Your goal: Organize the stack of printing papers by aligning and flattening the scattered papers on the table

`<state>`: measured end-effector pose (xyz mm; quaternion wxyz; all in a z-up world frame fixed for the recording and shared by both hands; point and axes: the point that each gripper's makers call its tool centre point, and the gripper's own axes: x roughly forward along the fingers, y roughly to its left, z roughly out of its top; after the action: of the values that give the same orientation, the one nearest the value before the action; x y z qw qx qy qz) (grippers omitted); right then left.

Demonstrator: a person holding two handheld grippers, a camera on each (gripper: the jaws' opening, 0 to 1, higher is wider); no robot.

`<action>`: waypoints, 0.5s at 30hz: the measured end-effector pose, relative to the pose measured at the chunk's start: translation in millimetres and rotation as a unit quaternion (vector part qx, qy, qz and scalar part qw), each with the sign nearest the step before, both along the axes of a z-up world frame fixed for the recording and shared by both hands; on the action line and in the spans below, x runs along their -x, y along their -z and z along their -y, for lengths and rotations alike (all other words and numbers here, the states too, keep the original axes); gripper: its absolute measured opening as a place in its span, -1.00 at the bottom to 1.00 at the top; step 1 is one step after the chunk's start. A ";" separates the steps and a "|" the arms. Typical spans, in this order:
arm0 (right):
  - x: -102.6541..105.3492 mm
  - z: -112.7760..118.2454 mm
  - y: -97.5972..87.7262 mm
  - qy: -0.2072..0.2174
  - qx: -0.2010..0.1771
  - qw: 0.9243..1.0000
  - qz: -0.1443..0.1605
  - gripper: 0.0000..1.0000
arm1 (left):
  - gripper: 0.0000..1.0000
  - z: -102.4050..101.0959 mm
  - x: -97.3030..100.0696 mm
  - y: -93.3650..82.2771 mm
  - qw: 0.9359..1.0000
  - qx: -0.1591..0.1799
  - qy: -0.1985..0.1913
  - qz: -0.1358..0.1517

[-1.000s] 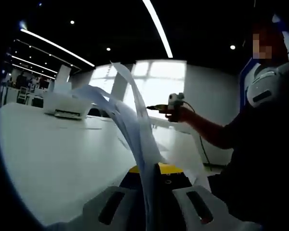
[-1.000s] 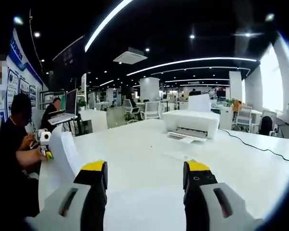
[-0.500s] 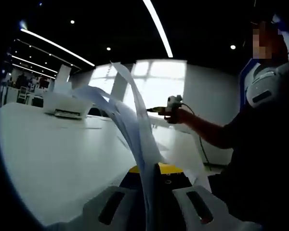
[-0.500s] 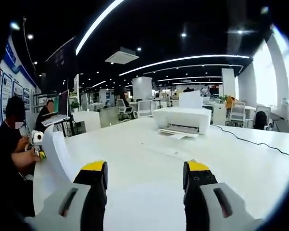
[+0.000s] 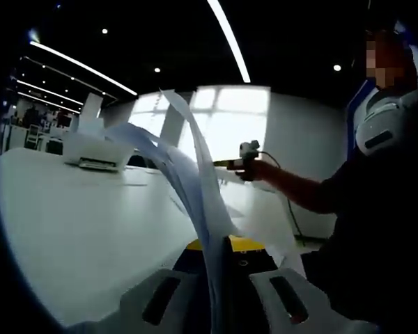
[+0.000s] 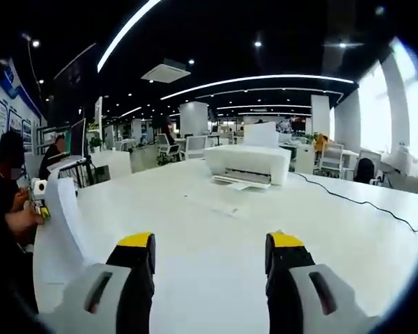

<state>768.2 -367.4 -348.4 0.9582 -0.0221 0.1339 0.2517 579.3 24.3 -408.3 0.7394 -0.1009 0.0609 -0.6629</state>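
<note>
A bundle of white printing papers [image 5: 195, 174] stands up from between my left gripper's jaws and curls over to the left. My left gripper [image 5: 219, 254] is shut on the bundle's lower edge, just above the white table [image 5: 76, 223]. More sheets [image 5: 265, 216] lie flat behind it. In the right gripper view the same curled papers [image 6: 59, 223] rise at the left, held by the left gripper [image 6: 38, 205]. My right gripper [image 6: 210, 254] is open over bare table, nothing between its yellow-tipped fingers. It also appears as the right gripper [image 5: 238, 160] in a hand beyond the papers.
A white printer [image 6: 247, 161] sits at the table's far side, a loose sheet [image 6: 212, 204] lying in front of it. A black cable [image 6: 362, 203] runs across the right. The person's dark sleeve and body [image 5: 362, 229] fill the right of the left gripper view.
The right gripper's camera has swung, so the printer and papers sit further left in its view. In the left gripper view the right gripper drifted slightly left. The papers stay clamped.
</note>
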 end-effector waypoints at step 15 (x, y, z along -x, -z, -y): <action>-15.3 20.2 24.7 0.021 0.009 1.000 -0.017 0.22 | -0.88 -2.2 -2.3 0.7 1.000 -0.001 0.001 -0.002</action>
<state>783.4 -387.6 -373.1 0.9607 -0.0240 0.1527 0.2304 581.5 26.5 -409.1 0.7388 -0.1017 0.0628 -0.6633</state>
